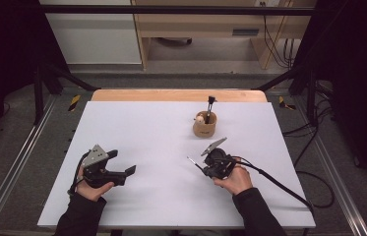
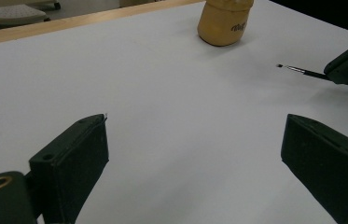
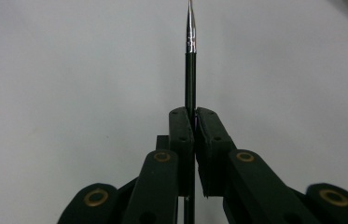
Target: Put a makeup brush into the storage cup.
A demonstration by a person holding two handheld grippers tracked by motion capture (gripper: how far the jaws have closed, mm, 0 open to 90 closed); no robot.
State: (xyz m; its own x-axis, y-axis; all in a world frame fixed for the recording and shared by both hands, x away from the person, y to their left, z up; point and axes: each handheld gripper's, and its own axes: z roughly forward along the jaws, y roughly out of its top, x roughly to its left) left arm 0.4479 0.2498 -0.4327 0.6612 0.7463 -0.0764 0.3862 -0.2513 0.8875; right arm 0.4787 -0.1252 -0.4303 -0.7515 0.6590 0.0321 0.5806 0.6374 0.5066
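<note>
A thin black pen point(image 3: 190, 70) with a silver pointed tip sticks out ahead of my right gripper point(image 3: 194, 114), whose jaws are shut on its shaft. In the high view the right gripper point(image 1: 203, 169) hovers over the white table, right of centre, with the pen point(image 1: 192, 162) pointing to the upper left. A tan wooden holder point(image 1: 204, 126) stands behind it with a black tool and a pale item inside. My left gripper point(image 1: 131, 170) is at the front left, open and holding nothing. The left gripper view has the holder point(image 2: 224, 23) and the pen point(image 2: 297, 70) farther off.
The white table point(image 1: 146, 132) has a wooden strip point(image 1: 171, 94) along its far edge. A black cable point(image 1: 279, 186) trails from the right gripper toward the right edge. Black frame posts stand at both far corners.
</note>
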